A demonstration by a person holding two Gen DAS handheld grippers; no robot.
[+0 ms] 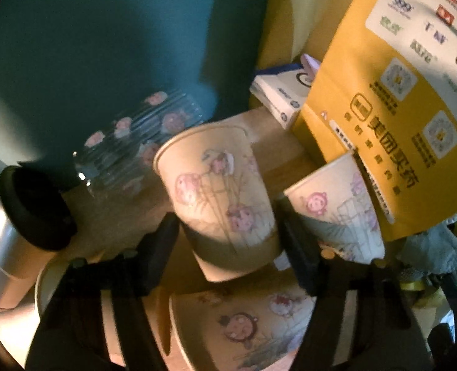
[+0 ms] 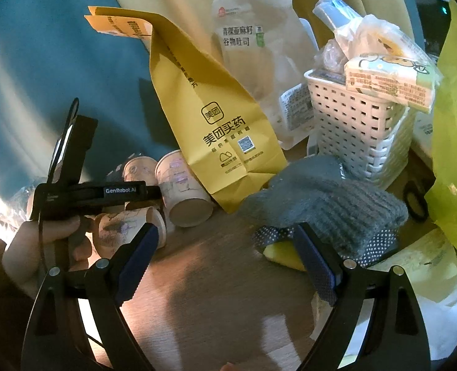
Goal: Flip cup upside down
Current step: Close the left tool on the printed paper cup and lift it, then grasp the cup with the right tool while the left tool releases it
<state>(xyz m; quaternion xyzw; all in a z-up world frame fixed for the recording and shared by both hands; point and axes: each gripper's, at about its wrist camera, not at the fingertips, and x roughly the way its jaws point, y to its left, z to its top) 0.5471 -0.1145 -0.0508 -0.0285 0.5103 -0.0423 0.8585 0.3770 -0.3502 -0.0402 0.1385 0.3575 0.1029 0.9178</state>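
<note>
In the left wrist view my left gripper (image 1: 228,225) has a cream paper cup with pink cartoon prints (image 1: 219,191) between its fingers, tilted with its mouth up-left; the fingers sit at the cup's sides near its base. A second such cup (image 1: 336,207) stands by the right finger and a third (image 1: 250,327) lies below. In the right wrist view my right gripper (image 2: 225,247) is open and empty over the wooden table (image 2: 216,293). The left gripper body (image 2: 98,194) and a hand show at the left among several paper cups (image 2: 182,188).
A yellow paper bag (image 2: 210,117) leans behind the cups. A grey knitted cloth (image 2: 327,204), a white lattice basket (image 2: 355,130) and a yellow-green plastic bag (image 2: 451,142) crowd the right. A steel flask with black lid (image 1: 21,216) and a clear cup sleeve (image 1: 129,142) lie at the left.
</note>
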